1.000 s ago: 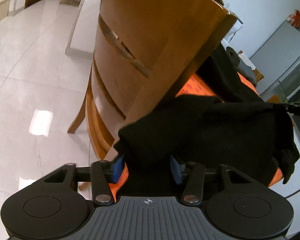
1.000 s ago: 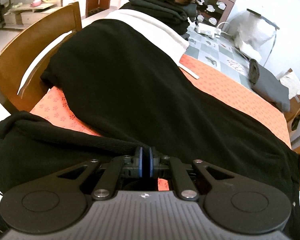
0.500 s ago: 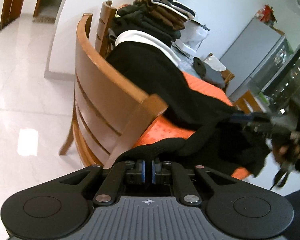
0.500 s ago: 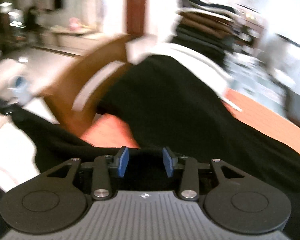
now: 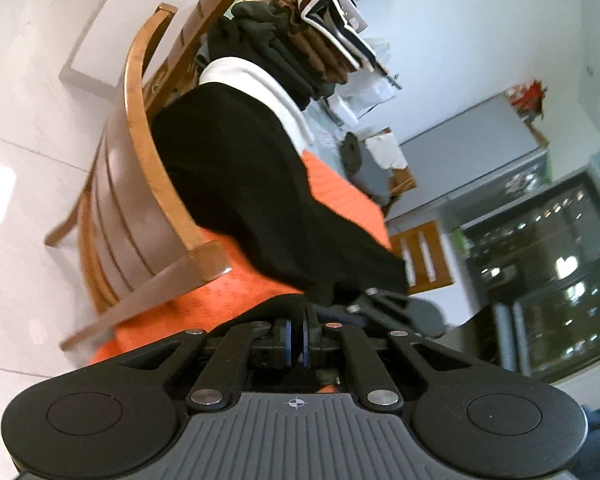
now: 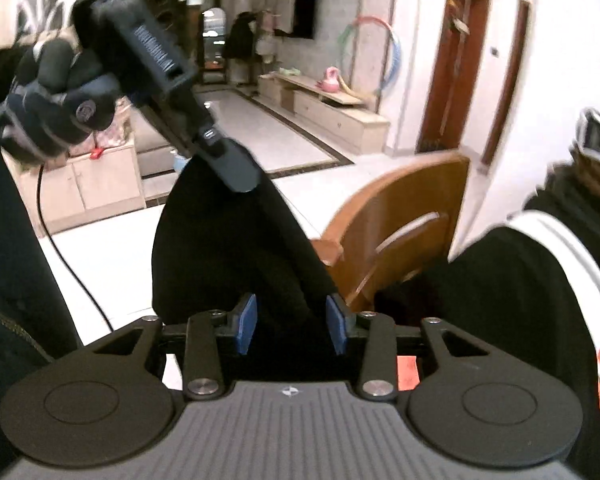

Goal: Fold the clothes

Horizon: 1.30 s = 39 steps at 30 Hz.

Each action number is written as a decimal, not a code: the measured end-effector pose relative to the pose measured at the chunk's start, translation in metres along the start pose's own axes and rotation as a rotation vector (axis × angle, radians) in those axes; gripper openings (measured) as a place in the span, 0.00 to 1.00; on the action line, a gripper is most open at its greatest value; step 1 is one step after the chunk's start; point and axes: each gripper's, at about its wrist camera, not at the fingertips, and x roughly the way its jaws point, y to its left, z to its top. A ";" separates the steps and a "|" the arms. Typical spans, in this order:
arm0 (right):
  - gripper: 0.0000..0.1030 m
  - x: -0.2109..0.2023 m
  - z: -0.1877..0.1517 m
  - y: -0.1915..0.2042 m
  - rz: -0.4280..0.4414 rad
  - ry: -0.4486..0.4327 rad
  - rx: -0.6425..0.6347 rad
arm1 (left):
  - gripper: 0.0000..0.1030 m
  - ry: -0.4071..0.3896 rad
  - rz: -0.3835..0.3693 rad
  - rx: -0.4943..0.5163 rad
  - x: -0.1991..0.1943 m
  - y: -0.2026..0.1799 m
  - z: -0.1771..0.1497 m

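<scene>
- Black cloth is the job: the black garment (image 5: 236,184) lies across the orange tablecloth (image 5: 340,196), running from the upper middle of the left wrist view down to the lower middle, where one end is lifted off the table.
- My left gripper (image 5: 296,342) is fully closed, its blue pads pinching a fold of that black fabric at the bottom centre of its view.
- In the right wrist view the same cloth hangs as a dark cone below the left tool, held up by a gloved hand (image 6: 52,96) at upper left.
- My right gripper (image 6: 291,328) stands partly open; hanging fabric sits between the blue pads, but I judge they are not pressing on it.
- To do this well, I would close the right pads on the hanging edge low down, then draw the two grips apart so the hem goes taut before laying it over.
- The wooden chair (image 6: 396,236) stands close at centre right; its back crowds the table's edge.
- The folded stack (image 5: 312,40) fills the upper centre; open floor lies left.
</scene>
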 end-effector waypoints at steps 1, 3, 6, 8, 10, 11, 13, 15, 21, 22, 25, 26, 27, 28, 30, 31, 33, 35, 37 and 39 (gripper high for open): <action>0.21 0.001 0.002 0.001 0.005 0.000 -0.018 | 0.06 -0.009 -0.007 -0.009 -0.001 0.001 0.002; 0.04 -0.001 0.006 0.003 0.016 0.003 -0.032 | 0.06 -0.029 -0.007 -0.008 -0.003 0.004 0.005; 0.03 -0.016 0.013 -0.002 0.033 -0.021 -0.007 | 0.09 -0.067 -0.013 0.002 -0.005 0.013 0.005; 0.03 -0.028 0.019 -0.008 0.034 -0.036 0.013 | 0.13 -0.091 -0.033 0.007 -0.007 0.019 0.001; 0.03 -0.039 0.025 -0.014 0.040 -0.048 0.045 | 0.21 -0.105 -0.063 0.023 -0.008 0.022 -0.005; 0.03 -0.045 0.028 -0.017 0.044 -0.054 0.061 | 0.32 -0.118 -0.078 0.035 -0.010 0.022 -0.008; 0.03 -0.053 0.034 -0.025 0.053 -0.058 0.096 | 0.44 -0.148 -0.108 0.056 -0.013 0.022 -0.014; 0.03 -0.056 0.037 -0.036 0.056 -0.057 0.116 | 0.50 -0.182 -0.135 0.065 -0.016 0.023 -0.018; 0.03 -0.068 0.047 -0.043 0.056 -0.056 0.168 | 0.56 -0.250 -0.167 0.190 -0.023 0.015 -0.029; 0.03 -0.070 0.048 -0.045 0.058 -0.058 0.177 | 0.56 -0.249 -0.152 0.232 -0.022 0.011 -0.031; 0.03 -0.075 0.049 -0.050 0.059 -0.061 0.199 | 0.56 -0.238 -0.105 0.367 -0.015 -0.001 -0.036; 0.03 -0.075 0.049 -0.051 0.060 -0.060 0.202 | 0.56 -0.241 -0.086 0.407 -0.012 -0.004 -0.037; 0.03 -0.076 0.050 -0.052 0.061 -0.060 0.204 | 0.56 -0.244 -0.066 0.443 -0.010 -0.006 -0.036; 0.03 -0.077 0.050 -0.053 0.063 -0.060 0.207 | 0.56 -0.246 -0.047 0.478 -0.007 -0.009 -0.035; 0.03 -0.078 0.050 -0.055 0.068 -0.061 0.211 | 0.56 -0.244 -0.024 0.578 -0.003 -0.016 -0.036; 0.03 -0.079 0.050 -0.054 0.068 -0.061 0.213 | 0.56 -0.242 -0.013 0.629 -0.001 -0.019 -0.037; 0.03 -0.080 0.050 -0.053 0.070 -0.064 0.218 | 0.54 -0.232 0.016 0.745 0.005 -0.028 -0.040; 0.03 -0.080 0.050 -0.052 0.075 -0.066 0.223 | 0.38 -0.215 0.037 0.835 0.012 -0.032 -0.043; 0.03 -0.079 0.050 -0.052 0.071 -0.064 0.225 | 0.06 -0.194 0.056 0.904 0.018 -0.035 -0.046; 0.03 -0.078 0.050 -0.052 0.064 -0.060 0.227 | 0.06 -0.197 0.062 0.922 0.015 -0.035 -0.049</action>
